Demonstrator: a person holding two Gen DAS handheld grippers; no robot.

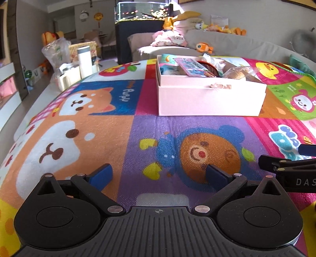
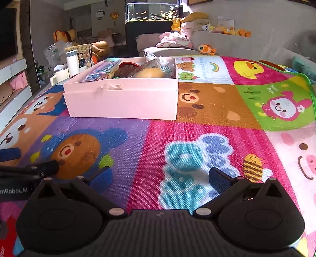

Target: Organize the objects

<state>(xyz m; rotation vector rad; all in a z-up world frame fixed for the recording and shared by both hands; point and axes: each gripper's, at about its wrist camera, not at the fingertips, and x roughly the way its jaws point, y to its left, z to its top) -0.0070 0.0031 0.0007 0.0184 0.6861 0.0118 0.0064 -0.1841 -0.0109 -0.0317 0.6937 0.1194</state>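
A pale pink open box stands on the cartoon play mat, filled with a blue-and-pink printed packet, a dark round item and wrapped bread. My left gripper hovers low over the purple bear square in front of the box, jaws wide open and empty. My right gripper is beside it over the pink square, also open with nothing between its blue pads. Each gripper shows at the edge of the other's view.
A white thermos, plastic bags and a cup crowd the mat's far left corner. Behind the mat stand a sofa with soft toys and a fish tank. The mat's green-edged border curls up at right.
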